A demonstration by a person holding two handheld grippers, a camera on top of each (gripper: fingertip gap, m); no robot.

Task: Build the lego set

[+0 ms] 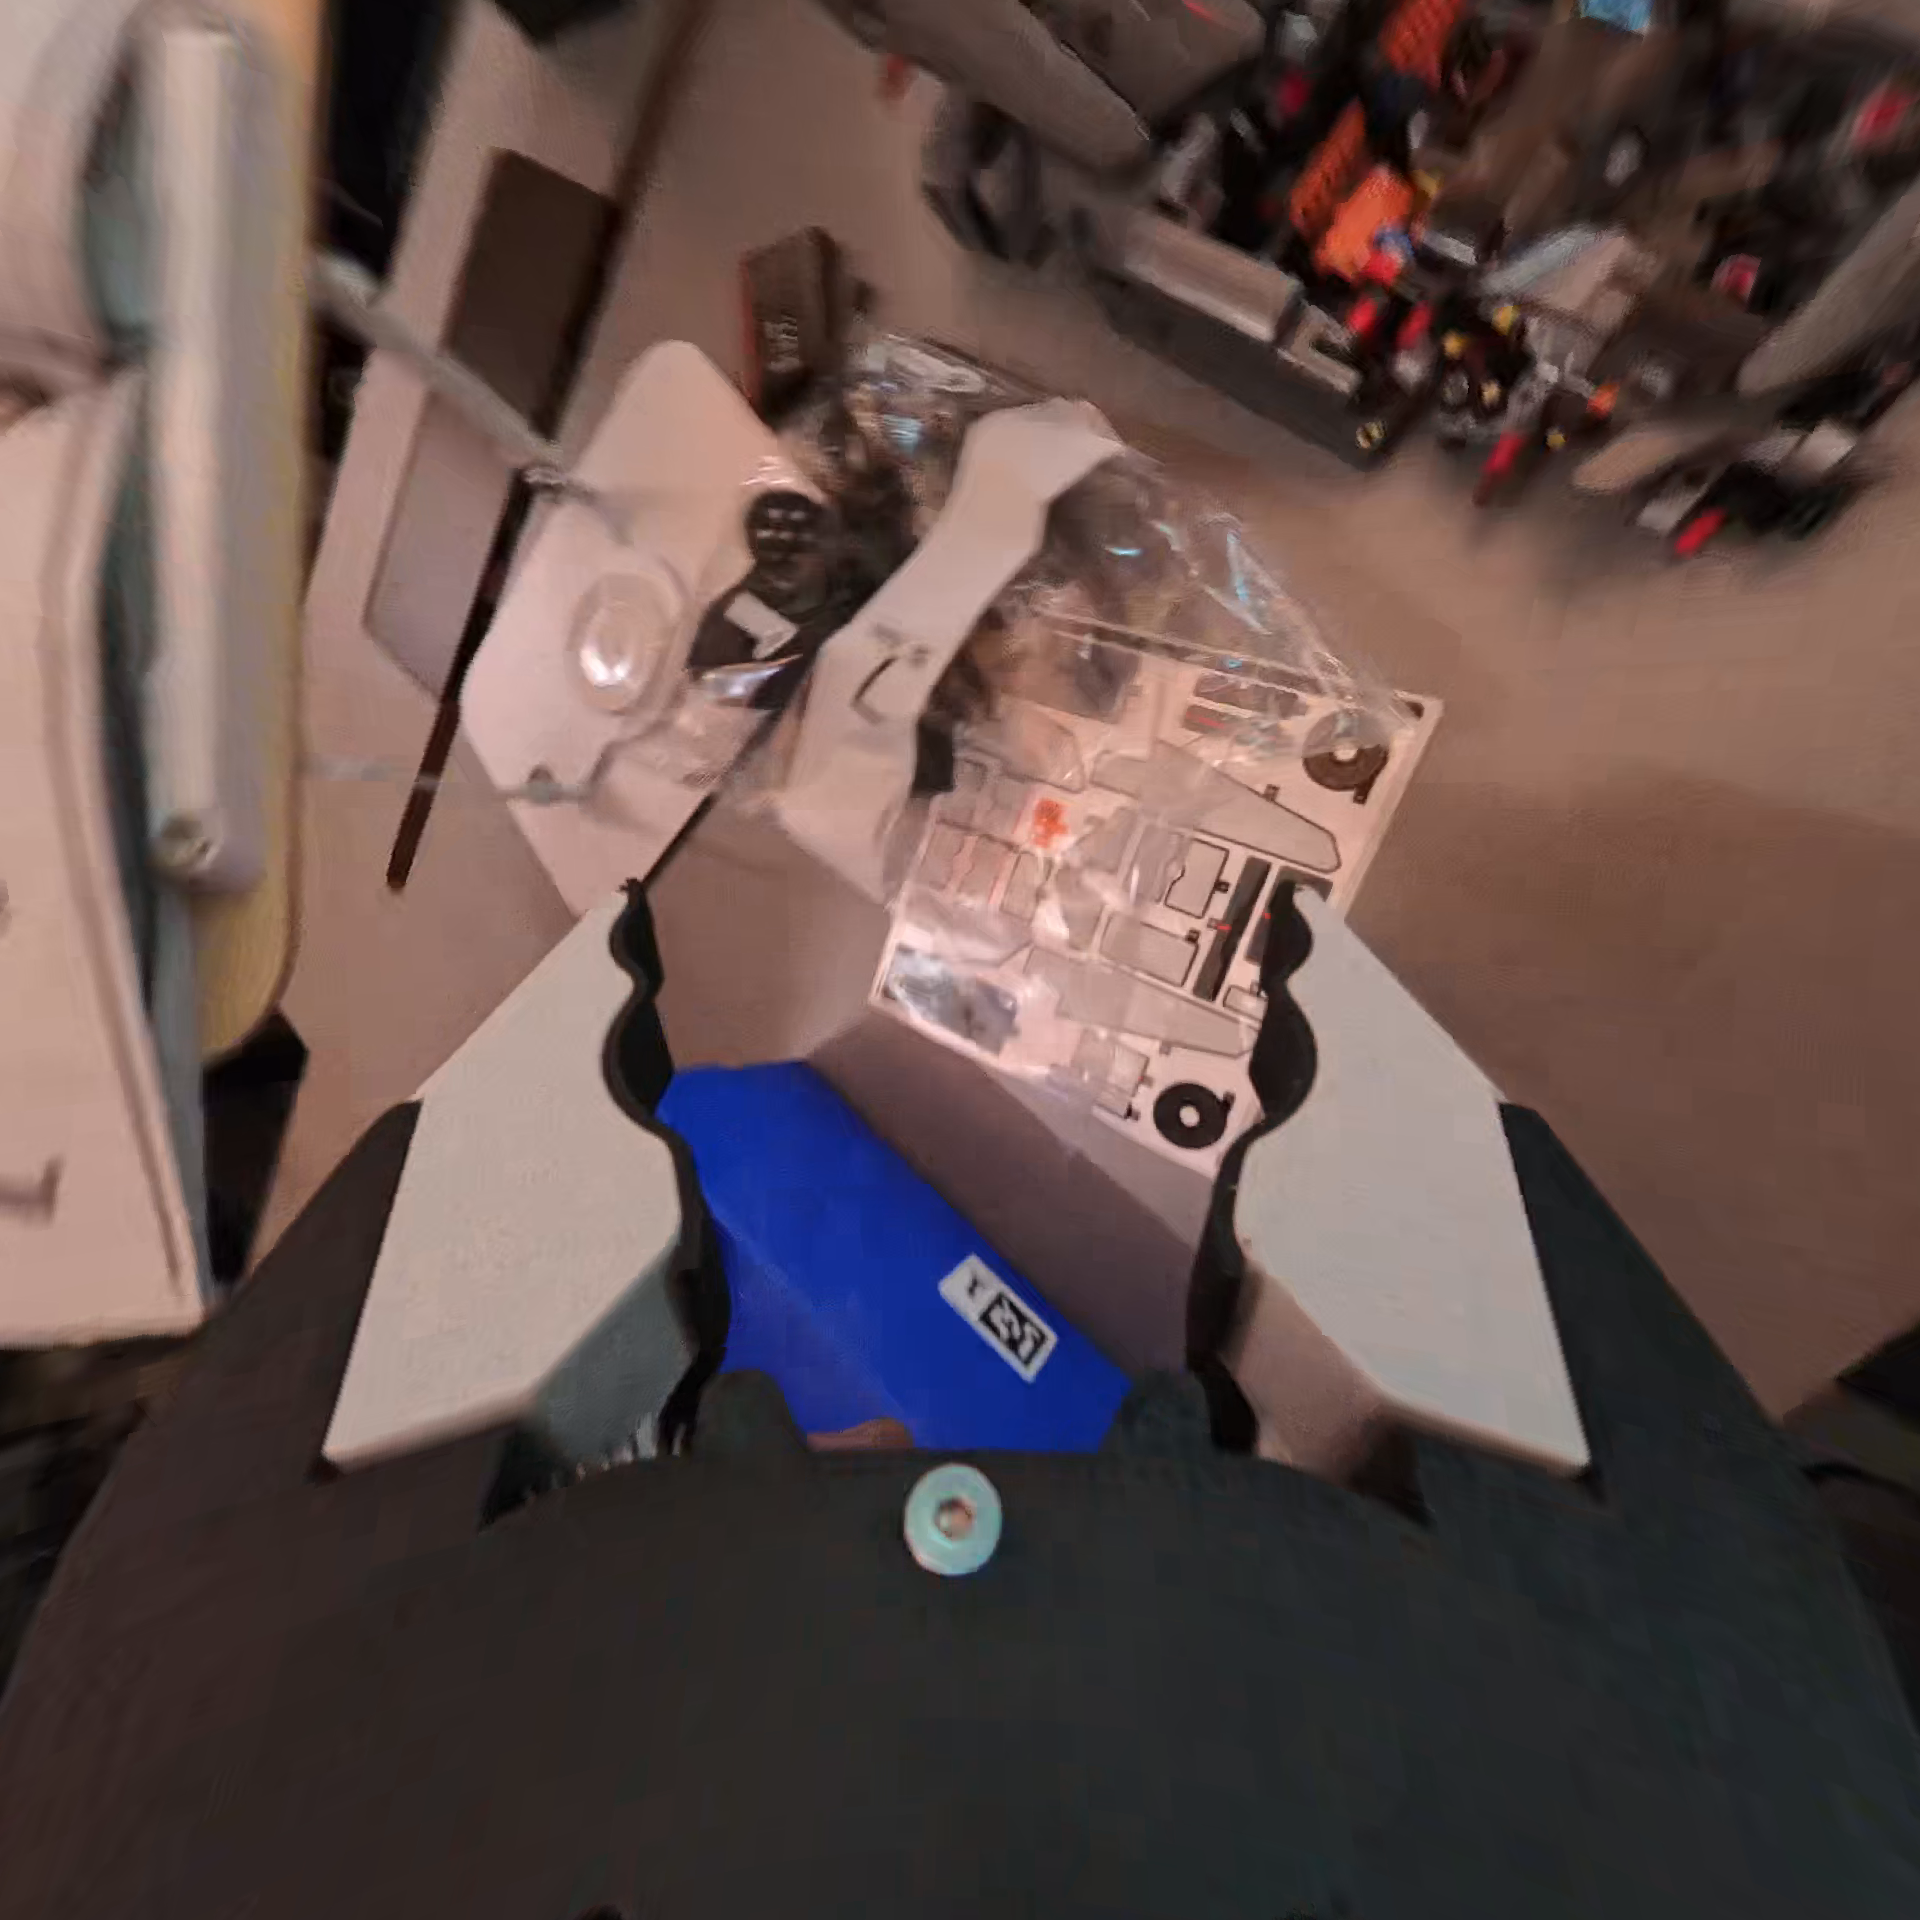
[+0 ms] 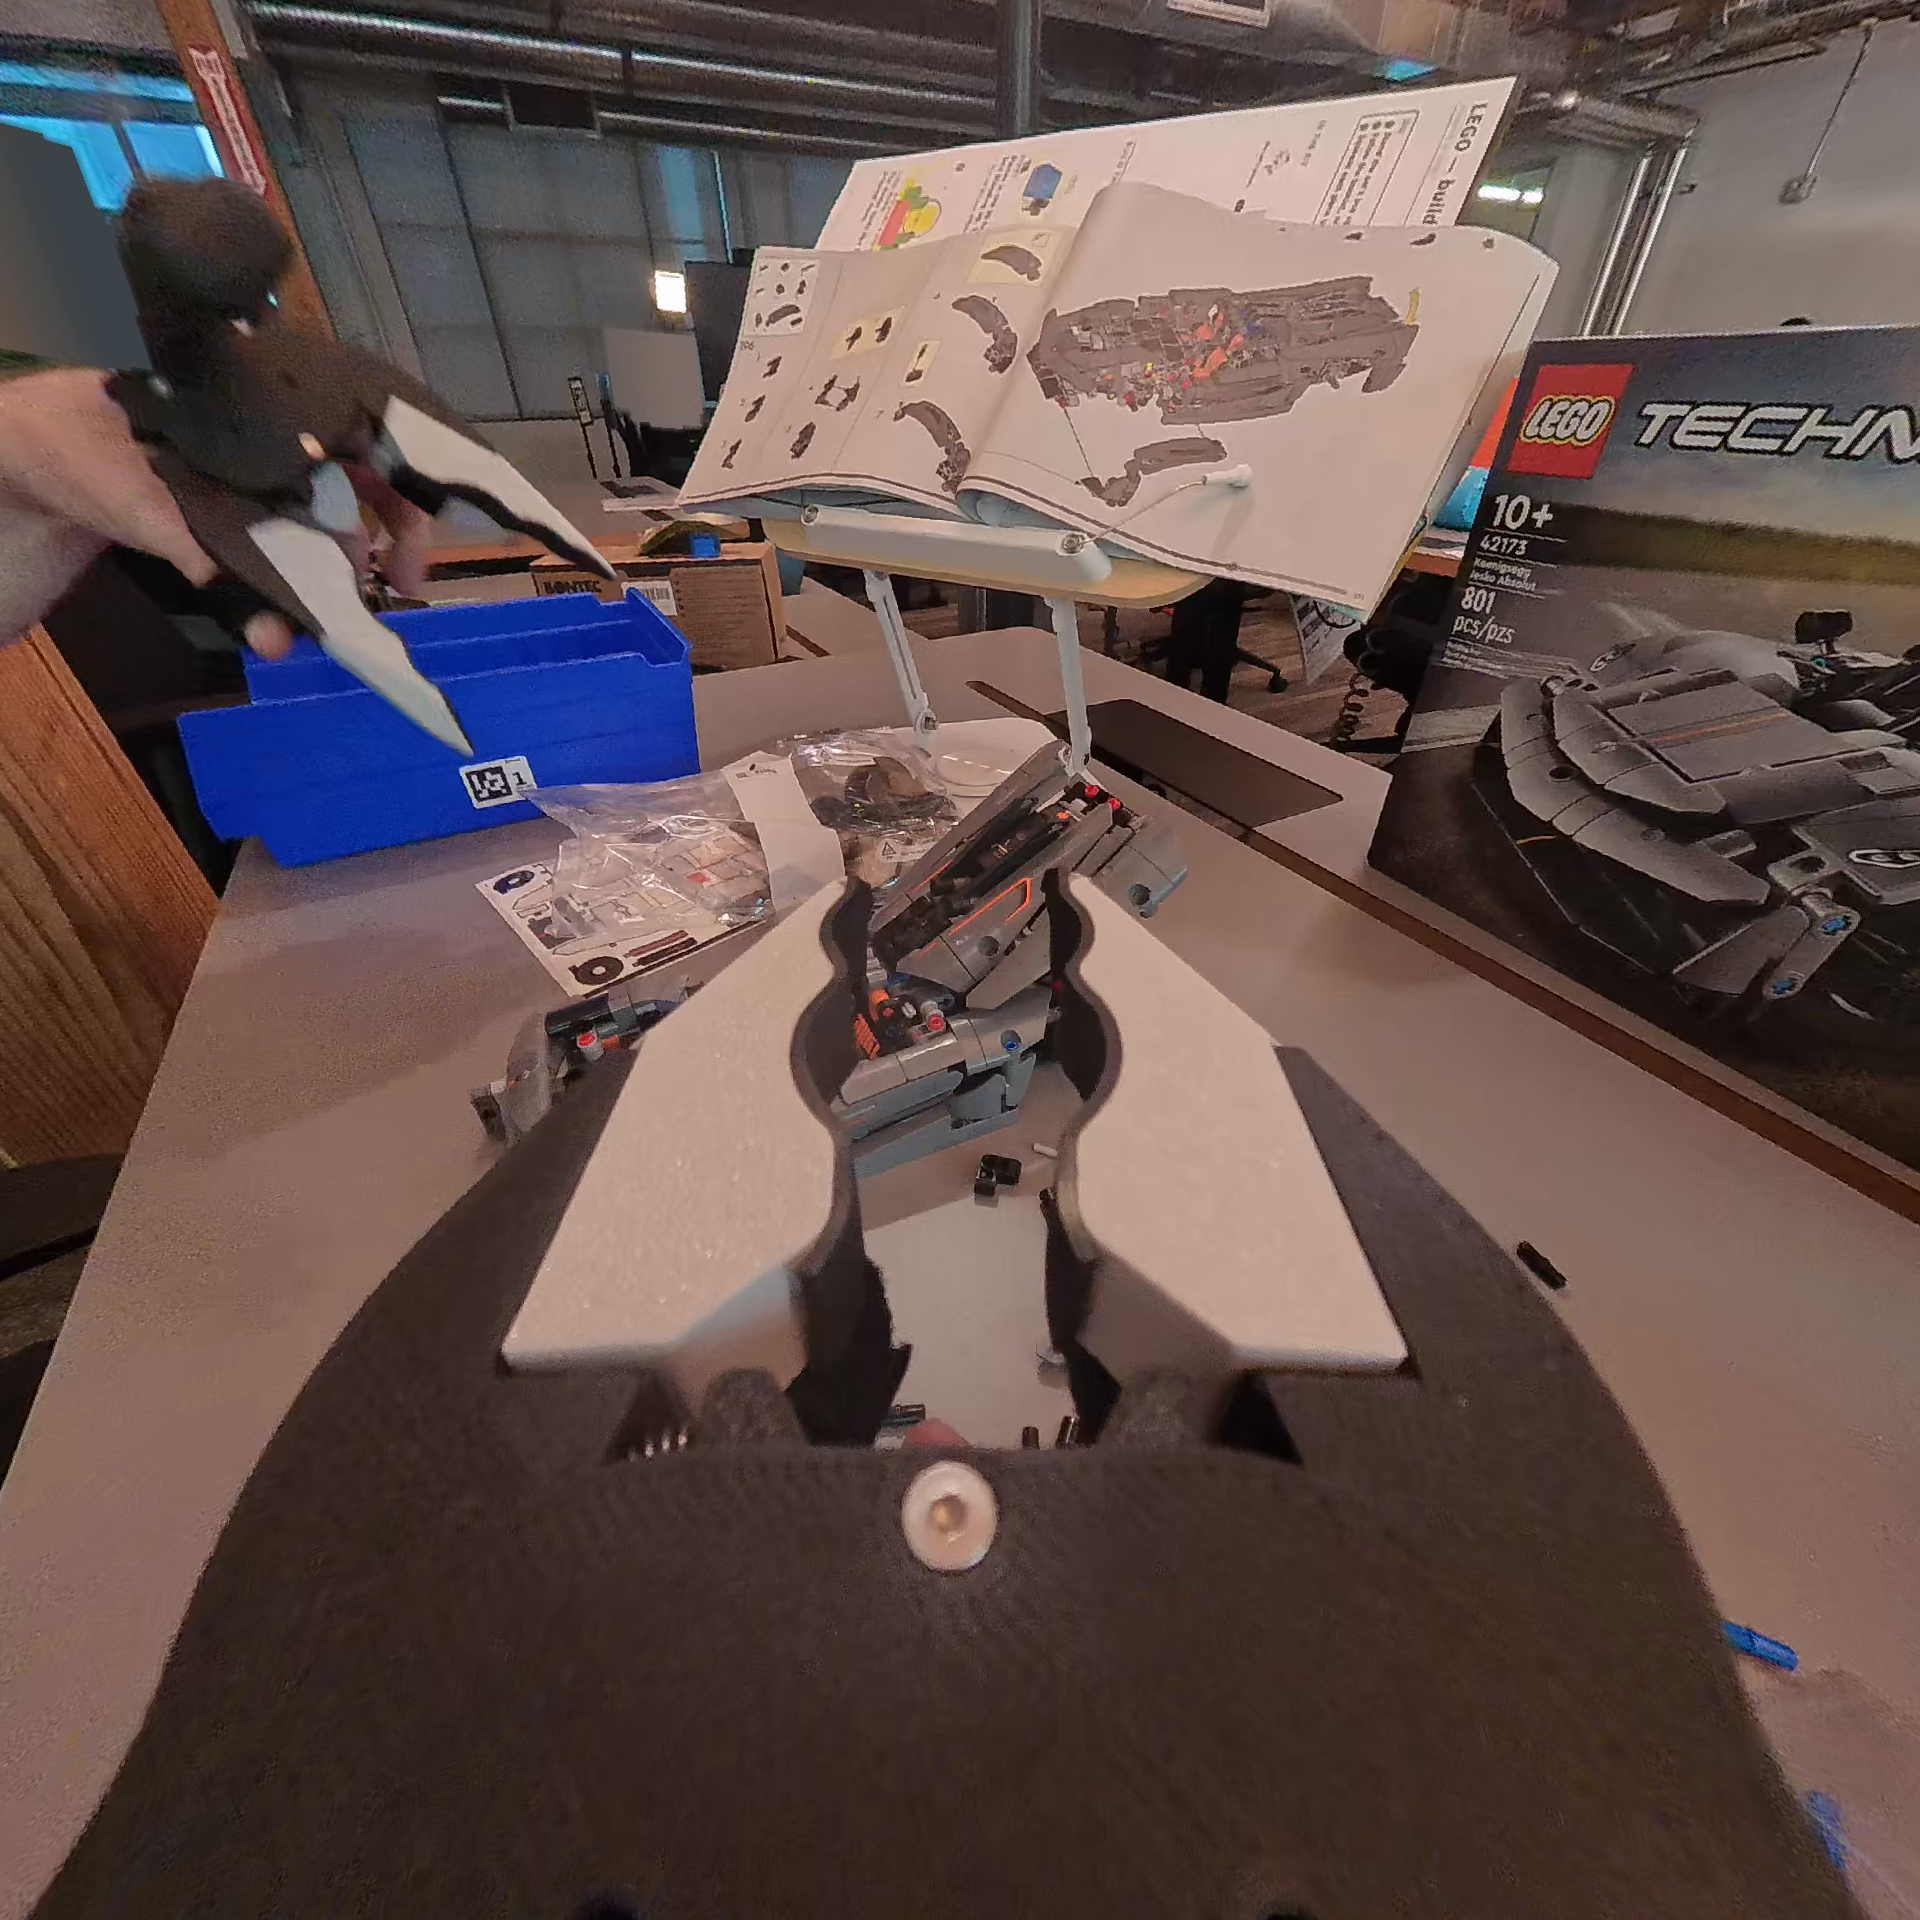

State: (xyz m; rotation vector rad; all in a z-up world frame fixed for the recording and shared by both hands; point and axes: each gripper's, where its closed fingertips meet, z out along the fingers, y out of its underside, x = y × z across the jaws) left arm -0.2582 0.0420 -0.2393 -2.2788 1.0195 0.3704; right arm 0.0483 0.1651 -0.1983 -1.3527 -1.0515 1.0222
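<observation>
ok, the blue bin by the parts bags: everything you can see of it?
The blue bin is glossy plastic, a long open-topped tray, seemingly stacked on a second one. A small black-and-white tag sits on its front wall. It rests at the table's far left edge, beside clear parts bags. The left gripper hovers over it, open; contents hidden.

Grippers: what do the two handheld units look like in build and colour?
Both match. The left gripper and right gripper each have a textured black body with a silver bolt and washer at its centre, and two flat white wedge-shaped fingers edged inside with wavy black pads. No cables or sleeves show.
</observation>
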